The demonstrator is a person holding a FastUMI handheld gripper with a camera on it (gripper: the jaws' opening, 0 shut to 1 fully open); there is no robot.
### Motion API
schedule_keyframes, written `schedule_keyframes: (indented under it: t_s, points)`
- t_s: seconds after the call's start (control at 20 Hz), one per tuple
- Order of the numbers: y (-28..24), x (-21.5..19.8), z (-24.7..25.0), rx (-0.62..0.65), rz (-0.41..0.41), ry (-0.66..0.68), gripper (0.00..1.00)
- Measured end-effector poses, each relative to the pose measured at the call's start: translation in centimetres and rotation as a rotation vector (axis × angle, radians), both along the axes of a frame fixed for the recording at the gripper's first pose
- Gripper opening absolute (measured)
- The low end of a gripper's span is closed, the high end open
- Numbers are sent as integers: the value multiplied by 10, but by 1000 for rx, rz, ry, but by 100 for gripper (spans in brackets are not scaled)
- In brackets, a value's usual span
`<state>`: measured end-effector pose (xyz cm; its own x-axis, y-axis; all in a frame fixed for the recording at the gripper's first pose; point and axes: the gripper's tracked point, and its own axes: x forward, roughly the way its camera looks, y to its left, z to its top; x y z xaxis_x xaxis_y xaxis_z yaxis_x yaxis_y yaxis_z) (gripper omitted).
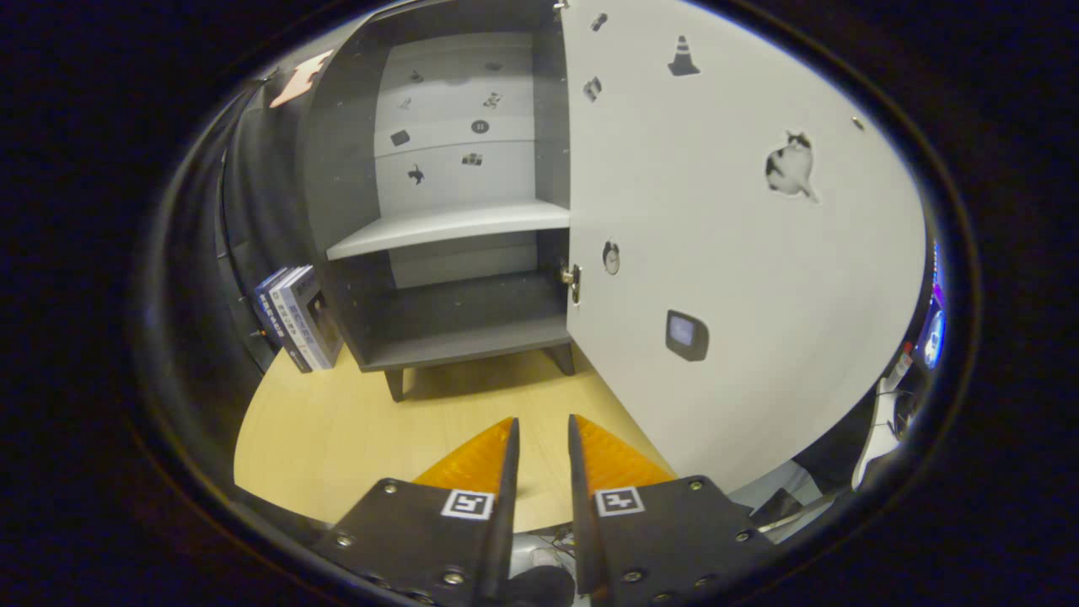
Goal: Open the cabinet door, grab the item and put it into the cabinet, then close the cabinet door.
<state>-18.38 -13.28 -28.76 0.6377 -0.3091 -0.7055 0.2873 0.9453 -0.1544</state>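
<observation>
A dark grey cabinet (pixel 337 169) stands on the wooden table (pixel 337 430), beyond my fingers. Its white door (pixel 725 278), dotted with small stickers, is swung wide open toward me on the right. Inside are a pale shelf (pixel 447 228) and a dark bottom compartment (pixel 472 316), both bare. A few books (pixel 295 316) stand upright against the cabinet's left outer wall. My gripper (pixel 544 430) hovers over the table in front of the cabinet, just left of the door's lower edge. Its fingers are a narrow gap apart with nothing between them.
The booth's black cloth wall (pixel 253 194) hangs behind and to the left of the cabinet. Beyond the door's right edge are cables and some lit equipment (pixel 927 337). The table's front edge curves just under my fingers.
</observation>
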Motion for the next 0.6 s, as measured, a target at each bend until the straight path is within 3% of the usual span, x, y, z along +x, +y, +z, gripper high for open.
schedule_keyframes:
  t_s: [0.05, 0.1, 0.35, 0.6]
  points:
    - [1, 1, -10, -6, 14, 14, 37]
    - [6, 0, -18, 1, 30, 32, 37]
    - [20, -1, -68, 27, 82, 131, 100]
    - [29, -6, -115, 47, 112, 237, 100]
